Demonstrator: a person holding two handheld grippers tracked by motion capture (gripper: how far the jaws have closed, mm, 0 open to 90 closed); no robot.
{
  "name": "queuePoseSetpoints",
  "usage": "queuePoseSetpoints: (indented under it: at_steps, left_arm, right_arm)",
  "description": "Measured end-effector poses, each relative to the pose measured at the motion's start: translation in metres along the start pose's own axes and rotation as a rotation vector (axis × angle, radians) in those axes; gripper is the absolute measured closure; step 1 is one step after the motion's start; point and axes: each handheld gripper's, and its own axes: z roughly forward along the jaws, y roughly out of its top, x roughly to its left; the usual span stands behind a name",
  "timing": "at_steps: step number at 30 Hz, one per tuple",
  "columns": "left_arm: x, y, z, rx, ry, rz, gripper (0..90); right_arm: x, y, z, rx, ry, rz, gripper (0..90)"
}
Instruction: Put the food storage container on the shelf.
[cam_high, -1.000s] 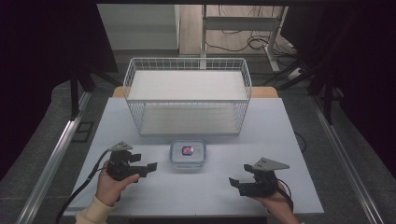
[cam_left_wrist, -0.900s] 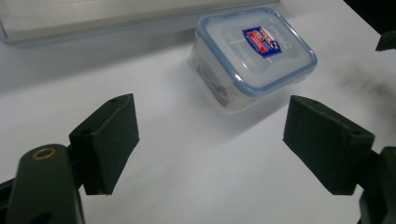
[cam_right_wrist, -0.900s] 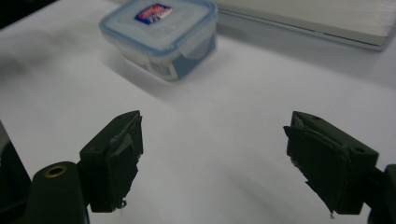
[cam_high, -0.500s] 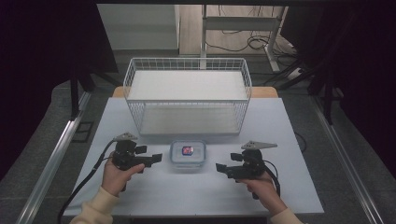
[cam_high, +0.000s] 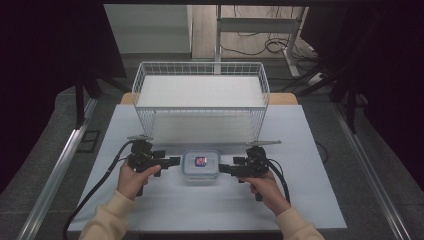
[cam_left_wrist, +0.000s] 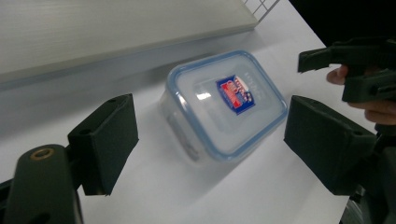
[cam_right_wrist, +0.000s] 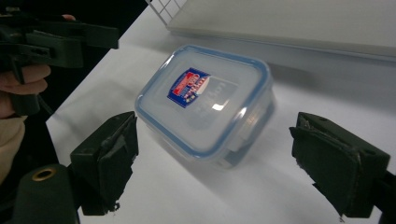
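Note:
A clear plastic container (cam_high: 201, 166) with a blue-rimmed lid and a red-and-blue label sits on the white table, just in front of the wire basket. My left gripper (cam_high: 173, 161) points at its left side and stands open; in the left gripper view the container (cam_left_wrist: 224, 105) lies just ahead of the spread jaws (cam_left_wrist: 210, 126). My right gripper (cam_high: 225, 168) points at its right side. Its jaws (cam_right_wrist: 219, 154) have just been opening and stand wide, with the container (cam_right_wrist: 205, 102) ahead of them and untouched. Each gripper view also shows the other gripper (cam_left_wrist: 355, 60) (cam_right_wrist: 70, 39) beyond the container.
A white wire basket (cam_high: 200, 64) holding a flat white board stands at the back of the table (cam_high: 310, 200), close behind the container. Cables trail from both grippers toward the front edge. Dark floor and rails lie beside the table.
Both hands have moved from near the front edge inward and forward. The two grippers now flank the container closely on either side. The container has not moved.

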Motion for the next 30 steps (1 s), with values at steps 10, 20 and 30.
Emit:
queuePoseSetpoints:
  at_steps: [10,20,30]
  left_arm:
    - [0.004,0.002,0.021,0.028,-0.074,-0.029,18.6]
    - [0.019,-0.008,0.035,0.069,-0.098,-0.077,18.9]
    - [0.034,-0.016,0.051,0.114,-0.195,-0.158,22.4]
  right_arm:
    - [-0.006,0.005,0.024,0.038,-0.020,0.023,15.2]
    - [-0.013,0.003,0.044,0.070,-0.005,0.074,16.3]
    - [-0.017,0.001,0.052,0.074,0.026,0.127,19.9]
